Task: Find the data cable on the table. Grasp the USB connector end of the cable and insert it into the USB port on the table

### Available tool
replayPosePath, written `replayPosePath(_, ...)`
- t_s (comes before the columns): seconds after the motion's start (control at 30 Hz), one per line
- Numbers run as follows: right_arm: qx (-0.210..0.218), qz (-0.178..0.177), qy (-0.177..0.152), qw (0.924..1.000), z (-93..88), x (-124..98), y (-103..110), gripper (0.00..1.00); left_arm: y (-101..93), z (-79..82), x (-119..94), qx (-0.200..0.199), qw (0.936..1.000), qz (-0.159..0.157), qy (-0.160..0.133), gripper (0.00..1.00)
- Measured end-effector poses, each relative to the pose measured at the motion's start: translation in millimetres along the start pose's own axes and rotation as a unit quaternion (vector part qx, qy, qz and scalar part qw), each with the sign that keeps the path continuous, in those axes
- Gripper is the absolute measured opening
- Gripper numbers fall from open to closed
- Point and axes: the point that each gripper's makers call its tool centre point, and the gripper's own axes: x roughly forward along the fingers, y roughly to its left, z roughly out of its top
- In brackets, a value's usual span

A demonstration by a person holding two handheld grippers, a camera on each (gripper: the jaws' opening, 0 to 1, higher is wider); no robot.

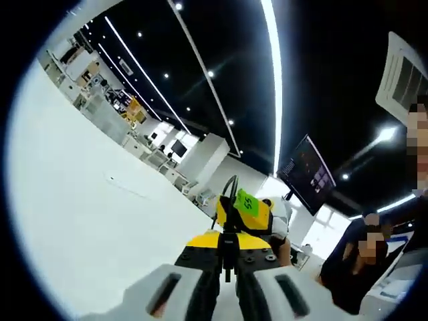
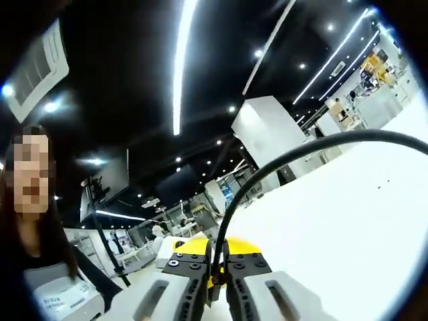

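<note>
Grasp done, we judged: left gripper [image 1: 229, 274], right gripper [image 2: 217, 277] pinched thin black data cable [image 2: 334, 138]; connector possibly left's; next move needed port located.

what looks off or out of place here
Nothing spilled or broken. The one oddity: the black cable arches high over the white table instead of lying flat, pinched in the right gripper. The left gripper pinches it too.

The left gripper [image 1: 229, 287] and right gripper [image 2: 219, 287] look alike: pale grey fingers [image 1: 164, 291] with dark slots, black screw-studded plates, yellow bodies.
</note>
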Motion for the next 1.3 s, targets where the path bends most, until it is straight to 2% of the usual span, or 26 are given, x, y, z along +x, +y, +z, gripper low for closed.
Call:
replayPosePath(0.23, 0.014, 0.000, 0.006, 0.9999, -5.6, 2.5, 0.6, 0.09, -3.0, -3.0, 0.0, -0.015, 0.9998, -0.009, -0.002, 0.07)
replayPosePath(0.6, 0.052, -0.008, -0.013, 0.9985, -0.5, 3.9, -5.3, 0.07, -0.6, -5.0, -0.6, -0.007, 0.9999, -0.007, -0.005, 0.07)
replayPosePath(0.83, 0.052, -0.028, -0.025, 0.9979, 1.3, 6.0, -7.4, 0.07, 2.3, -1.9, -0.7, 0.006, 0.9999, 0.002, -0.016, 0.07)
replayPosePath(0.97, 0.028, -0.052, -0.021, 0.9980, 1.1, 7.6, -10.7, 0.06, 6.6, -1.4, -0.8, 0.016, 0.9996, 0.012, -0.018, 0.07)
replayPosePath(1.3, 0.026, -0.050, -0.026, 0.9981, 2.3, 4.8, -11.8, 0.04, 8.9, 1.7, 2.0, 0.026, 0.9991, 0.014, -0.031, 0.08)
